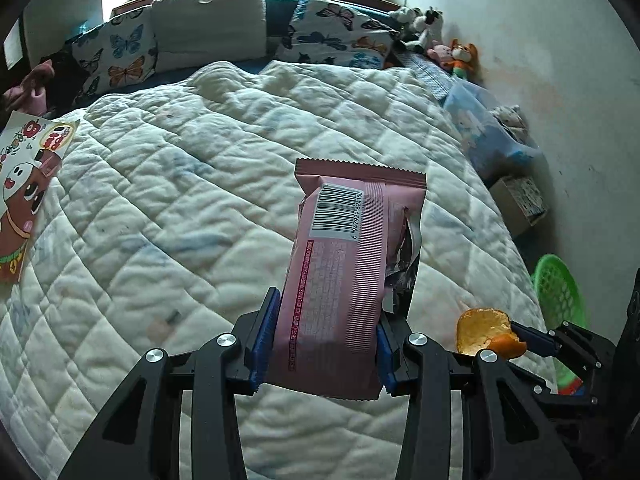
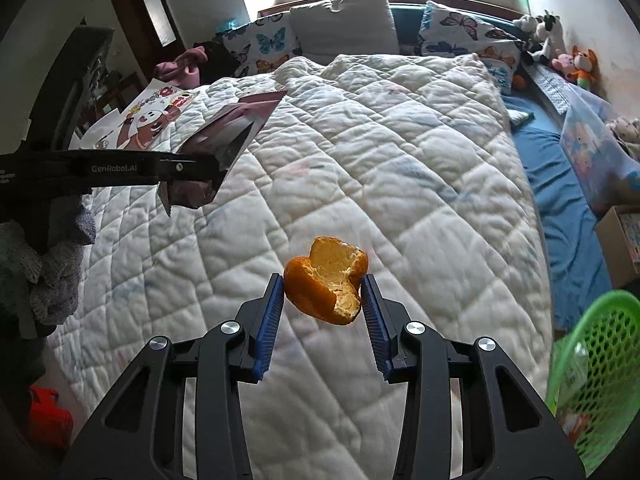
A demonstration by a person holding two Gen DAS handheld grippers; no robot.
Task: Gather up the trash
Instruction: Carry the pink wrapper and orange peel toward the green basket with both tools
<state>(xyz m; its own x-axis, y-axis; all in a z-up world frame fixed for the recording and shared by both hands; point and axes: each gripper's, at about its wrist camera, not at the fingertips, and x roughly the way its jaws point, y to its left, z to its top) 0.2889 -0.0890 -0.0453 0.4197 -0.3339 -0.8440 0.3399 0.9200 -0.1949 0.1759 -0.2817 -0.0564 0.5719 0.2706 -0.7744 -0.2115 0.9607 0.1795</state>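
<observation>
A pink snack wrapper point(image 1: 340, 264) with a barcode stands up between the blue pads of my left gripper point(image 1: 326, 304), which is shut on its lower part, above the white quilt. My right gripper point(image 2: 324, 286) is shut on a piece of orange peel point(image 2: 326, 280), pads pressing both sides, also lifted off the quilt. In the left wrist view the orange peel point(image 1: 482, 334) and the right gripper point(image 1: 520, 334) show at lower right. In the right wrist view the left gripper point(image 2: 218, 168) with the pink snack wrapper point(image 2: 236, 128) shows at the left.
A green mesh basket point(image 2: 596, 364) point(image 1: 560, 296) stands off the bed's right side. The white quilt point(image 2: 380, 152) covers the bed. A cartoon-printed sheet point(image 1: 28, 184) lies at the left edge. Butterfly pillows point(image 1: 340, 36), plush toys point(image 1: 456, 52) and a cardboard box point(image 1: 520, 204) line the far and right sides.
</observation>
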